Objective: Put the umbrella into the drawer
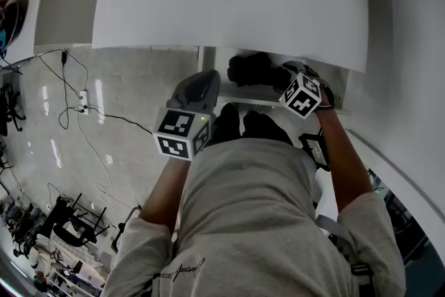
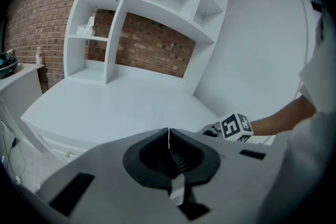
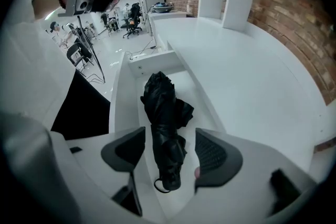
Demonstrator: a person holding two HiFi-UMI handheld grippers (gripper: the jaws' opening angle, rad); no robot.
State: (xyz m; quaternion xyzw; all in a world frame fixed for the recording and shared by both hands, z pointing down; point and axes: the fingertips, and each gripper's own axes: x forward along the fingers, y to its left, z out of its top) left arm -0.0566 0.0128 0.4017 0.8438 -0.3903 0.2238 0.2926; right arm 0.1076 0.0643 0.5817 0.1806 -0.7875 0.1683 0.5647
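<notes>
Holds the left gripper (image 2: 169, 132) close in front of the grey sweatshirt (image 1: 264, 219), elbow bent, raised above the white desk (image 2: 121, 97). Jaws pressed fully together there, with nothing between them.

Reaches the right gripper (image 3: 169, 153) forward on a straighter forearm, down past the desk's front edge and over the open drawer (image 3: 122, 97). Jaws spread wide, one on each side of the near end of the umbrella (image 3: 160, 107). Gap showing on both sides, so no grip on it and nothing else held.

Black, folded down short, fabric loose and crumpled rather than neatly wrapped, bulging out to one side about midway along. Lying lengthwise on the drawer floor, between the two side walls, far end pointing toward the drawer's back. Thin loop of strap (image 3: 157, 186) hanging off the near end, just below the spread jaws. From the head view, only a dark lump inside the drawer, under the desk's overhang, just beside the right gripper's marker cube (image 1: 302, 95).
</notes>
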